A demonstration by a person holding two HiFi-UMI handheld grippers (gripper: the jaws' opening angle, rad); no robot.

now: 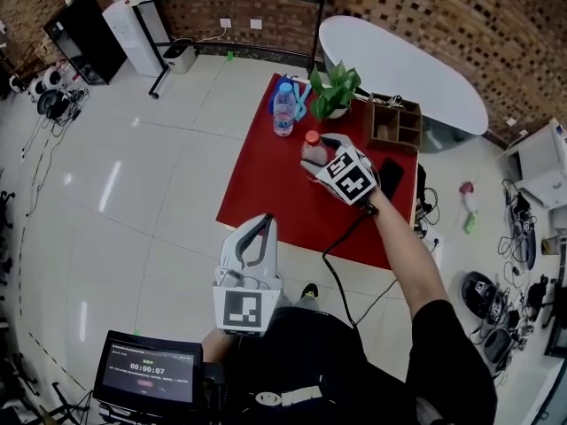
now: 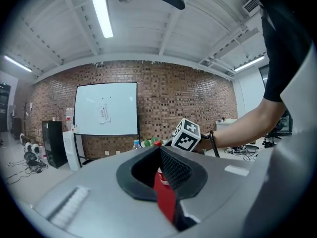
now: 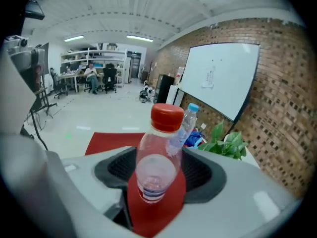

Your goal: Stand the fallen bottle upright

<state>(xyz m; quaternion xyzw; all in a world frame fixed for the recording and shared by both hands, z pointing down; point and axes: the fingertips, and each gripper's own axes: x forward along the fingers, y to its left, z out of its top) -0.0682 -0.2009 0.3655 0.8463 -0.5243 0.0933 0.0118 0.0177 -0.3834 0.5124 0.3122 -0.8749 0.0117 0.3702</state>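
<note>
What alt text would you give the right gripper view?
The right claw grips a clear red-capped bottle, nearly upright over a red cloth. Behind stand a blue-capped bottle, a green plant and a whiteboard.

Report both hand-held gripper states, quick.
Left hand-held gripper: closed, empty.
Right hand-held gripper: closed on the bottle.

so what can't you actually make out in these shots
- Red-capped bottle: whether its base is clear of the red mat. In the head view the right gripper covers it.
- Screen: its text is too small in the head view.
- Wooden box: its contents are too small and dark in the head view.
- Blue-capped bottle: its lower half is hidden behind the red-capped bottle in the right gripper view.
</note>
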